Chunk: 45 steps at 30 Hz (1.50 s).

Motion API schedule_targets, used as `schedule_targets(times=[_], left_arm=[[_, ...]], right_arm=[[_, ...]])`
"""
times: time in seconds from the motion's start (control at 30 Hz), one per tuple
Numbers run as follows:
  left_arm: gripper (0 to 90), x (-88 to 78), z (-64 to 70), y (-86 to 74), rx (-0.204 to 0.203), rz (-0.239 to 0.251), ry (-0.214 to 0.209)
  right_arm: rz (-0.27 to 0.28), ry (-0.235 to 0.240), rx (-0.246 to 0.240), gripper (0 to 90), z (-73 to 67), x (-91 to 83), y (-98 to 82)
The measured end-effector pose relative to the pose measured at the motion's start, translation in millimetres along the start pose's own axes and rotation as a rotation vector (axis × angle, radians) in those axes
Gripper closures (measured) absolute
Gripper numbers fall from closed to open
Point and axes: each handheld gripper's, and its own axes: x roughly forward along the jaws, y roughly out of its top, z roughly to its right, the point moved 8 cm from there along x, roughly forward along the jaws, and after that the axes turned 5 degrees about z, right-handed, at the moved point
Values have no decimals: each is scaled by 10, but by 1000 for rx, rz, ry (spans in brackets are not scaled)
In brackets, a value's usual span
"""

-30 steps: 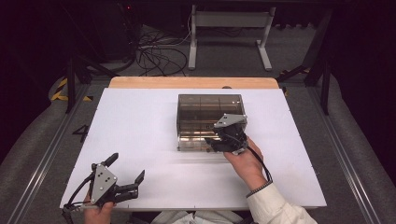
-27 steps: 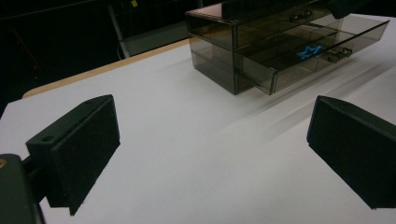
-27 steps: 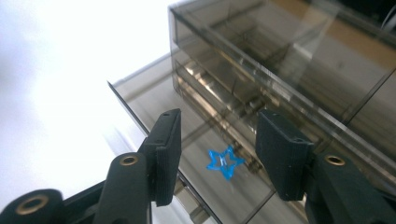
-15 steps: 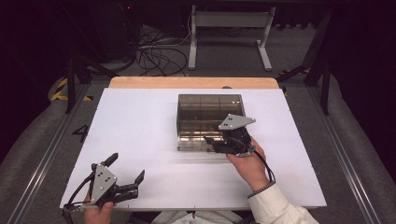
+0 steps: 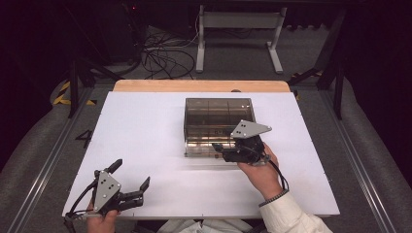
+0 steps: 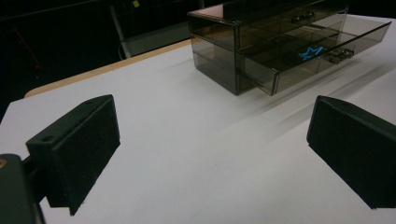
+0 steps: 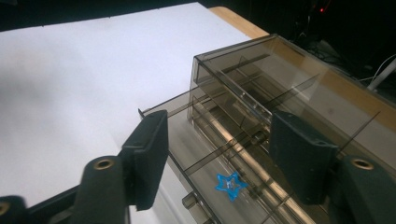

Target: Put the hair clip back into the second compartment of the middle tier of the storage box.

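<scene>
Smoky glossy clear-plastic drawer box (image 5: 218, 114) on a matt white tabletop (image 5: 145, 136) with a wooden edge (image 5: 194, 86)

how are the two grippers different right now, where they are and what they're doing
The left gripper sits near the table's front left corner, over bare white surface; the right gripper is at the smoky plastic drawer box. The left gripper's jaws point across the table toward that box; the right gripper's jaws straddle the pulled-out drawer holding a blue star. Both are open and hold nothing.

Left tongs (image 5: 130, 182) low, jaws spread wide; right tongs (image 5: 217, 149) farther forward, jaws parted.
</scene>
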Motion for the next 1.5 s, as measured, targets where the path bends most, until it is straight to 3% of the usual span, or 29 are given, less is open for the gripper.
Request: schedule_targets(times=[0.4,0.73,0.9,1.17,1.5], left_arm=[[32,16,-11,13,-6,5,-6],[32,34,-6,19,-6,5,-3],[32,33,-10,18,-5,6,2],[32,33,-18,19,-4,7,4],[31,37,-25,24,-5,17,0]], right_arm=[[128,-7,2,144,-11,-360,104],[213,-53,12,73,70,-730,-48],[227,-72,18,63,110,-850,-240],[187,-95,52,63,187,-924,-576],[193,-109,79,61,225,-1046,-844]])
